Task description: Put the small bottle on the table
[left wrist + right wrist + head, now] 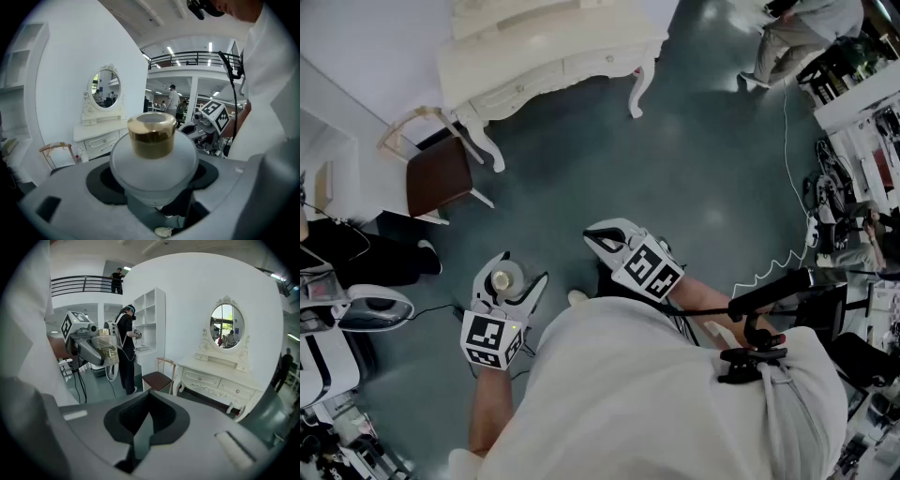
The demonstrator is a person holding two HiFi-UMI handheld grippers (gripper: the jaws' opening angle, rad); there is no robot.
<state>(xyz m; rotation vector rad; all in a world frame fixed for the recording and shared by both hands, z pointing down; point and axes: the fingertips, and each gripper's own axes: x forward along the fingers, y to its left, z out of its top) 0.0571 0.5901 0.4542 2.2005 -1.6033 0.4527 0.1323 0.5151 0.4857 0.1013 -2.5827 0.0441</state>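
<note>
At the left of the head view a brown-seated chair (438, 175) stands beside the white dressing table (581, 56), which is taken to be the table named in the task; the part of its top that shows is bare, with no bottle on it. Lower down, left of centre, the left gripper (521, 270) is held over the grey floor (675, 169), with the small bottle (503, 278) between its jaws. The left gripper view confirms this: the jaws stand wide and press on either side of the bottle's round frosted body, the gold cap (152, 133) pointing up and forward. The bottle is upright, off any surface and well apart from the table. To the right, the right gripper (592, 242) hangs nearby; its own view shows the jaws drawn together, with only a thin sliver of floor between them and nothing held. Assessment: pick-up is complete and the grip appears secure. Still outstanding are the carry across the floor to the table, the setting down of the bottle on its top, and the release.
</note>
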